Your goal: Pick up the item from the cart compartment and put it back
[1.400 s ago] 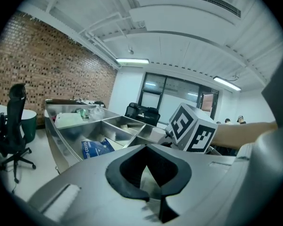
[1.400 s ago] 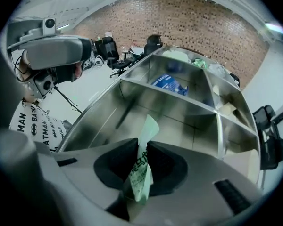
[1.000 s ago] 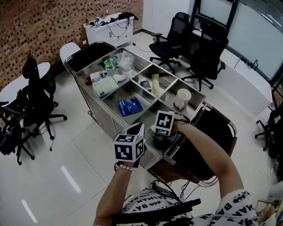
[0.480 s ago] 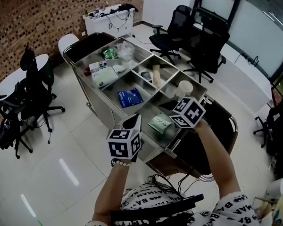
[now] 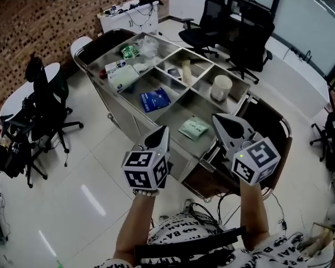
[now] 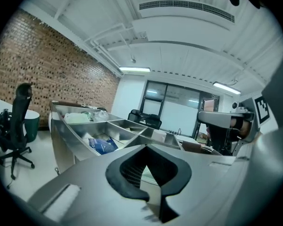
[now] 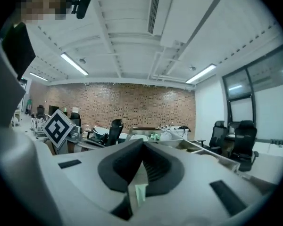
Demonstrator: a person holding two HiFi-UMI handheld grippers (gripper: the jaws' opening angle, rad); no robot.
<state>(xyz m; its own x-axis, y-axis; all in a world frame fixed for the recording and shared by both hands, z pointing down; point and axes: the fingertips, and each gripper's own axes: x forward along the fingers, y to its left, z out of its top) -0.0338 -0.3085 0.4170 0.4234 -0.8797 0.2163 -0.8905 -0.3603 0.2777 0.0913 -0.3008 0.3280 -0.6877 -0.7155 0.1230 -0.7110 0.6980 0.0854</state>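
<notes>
1. Green packet (image 5: 193, 129) lies flat on the floor of the cart (image 5: 123, 121) compartment nearest the tongs. In the head view it sits between the two tips and slightly beyond them.
2. Left tongs (image 5: 165, 129): jaws pressed together, nothing between them, raised beside the cart's near edge.
3. Right tongs (image 5: 218, 118): jaws closing fully against each other, also with nothing between them, raised on the packet's other side.
4. Step in hand (judged): neither pair touches the packet, so a pick-up is not under way. To take it well, spread one pair before lowering it and come down from above. Catch the packet at an edge, since it looks thin and is likely to slide on the smooth steel. Keep the other pair clear of the divider walls.
5. Surface: a steel cart split by dividers.
   - A blue packet (image 5: 154, 100) lies one compartment farther from the tongs.
   - A white tub (image 5: 221, 87) stands beyond the right tongs.
   - Bags and boxes fill the farthest section.
6. Room:
   - A glossy pale tiled floor (image 5: 84, 172) runs below the left tongs.
   - A brick wall (image 5: 44, 21) stands far to their left.
   - Black office chairs (image 5: 212, 21) stand ahead.
   - A glass partition (image 5: 307, 15) lies beyond the right tongs.
</notes>
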